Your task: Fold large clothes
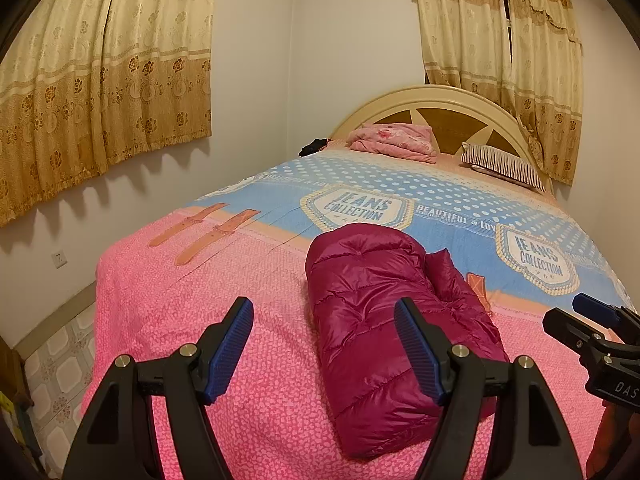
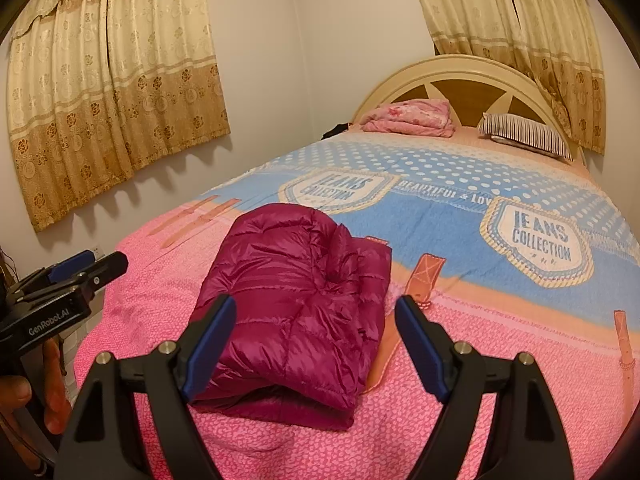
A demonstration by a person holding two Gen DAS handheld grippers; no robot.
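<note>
A magenta quilted down jacket [image 1: 380,320] lies folded into a compact bundle on the pink part of the bedspread [image 1: 200,300]; it also shows in the right wrist view [image 2: 296,300]. My left gripper [image 1: 324,312] is open and empty, held above the bed just in front of the jacket's left side. My right gripper [image 2: 316,312] is open and empty, held in front of the jacket's near edge. Each gripper shows at the edge of the other's view: the right one [image 1: 592,320], the left one [image 2: 76,272].
The bed's blue dotted part [image 1: 400,184] lies beyond the jacket. A folded pink blanket [image 1: 394,140] and a striped pillow [image 1: 504,166] rest by the headboard [image 1: 432,98]. Curtains [image 1: 100,80] hang on both walls. Tiled floor [image 1: 60,380] lies left of the bed.
</note>
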